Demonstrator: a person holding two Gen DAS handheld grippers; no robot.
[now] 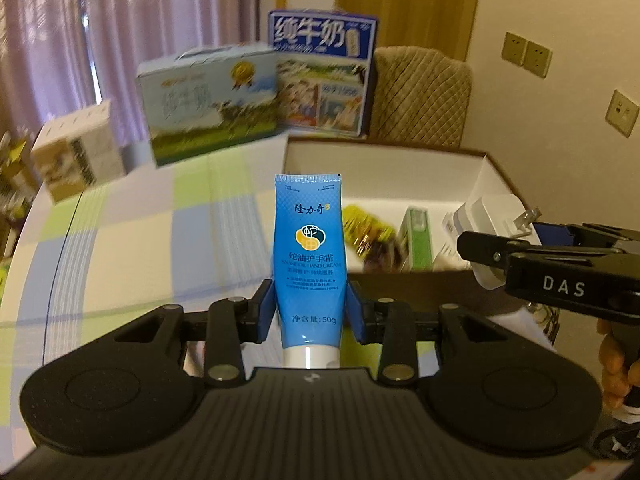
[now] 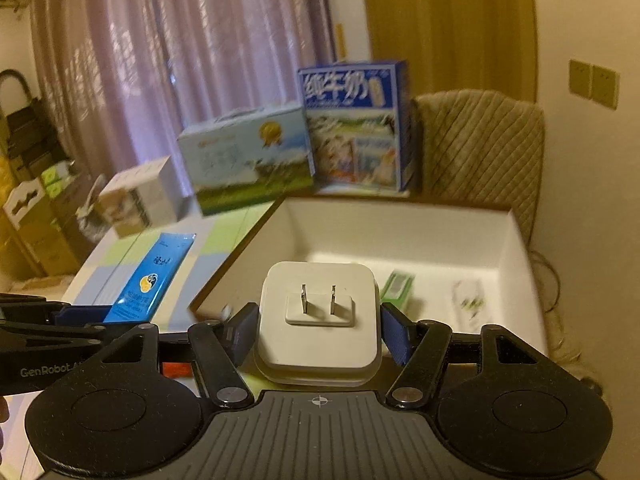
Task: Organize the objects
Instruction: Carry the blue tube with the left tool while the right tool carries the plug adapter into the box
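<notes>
Over the checked pastel tablecloth (image 1: 132, 216), at my far left, a small white and tan carton (image 1: 76, 156) stands near the rounded table edge, with bare cloth between it and me. Next to it, further right, a pale blue milk carton with a handle (image 1: 212, 104) and a taller dark blue milk box (image 1: 324, 76) line the back of the table. My left gripper (image 1: 310, 308) is clamped on a blue plastic hand cream tube (image 1: 309, 256), white cap toward me and crimped end up, held just left of the near wall of the open white cardboard box (image 2: 400, 224). My right gripper (image 2: 318, 328) grasps a white square plug adapter (image 2: 318, 320), its two metal prongs facing forward, over the box's near left corner. Inside the box lie a green packet (image 2: 396, 286) and a white sachet (image 2: 470, 300), leaving most of the floor free. Beyond the box's right wall stands a quilted beige chair back (image 2: 480, 140).
</notes>
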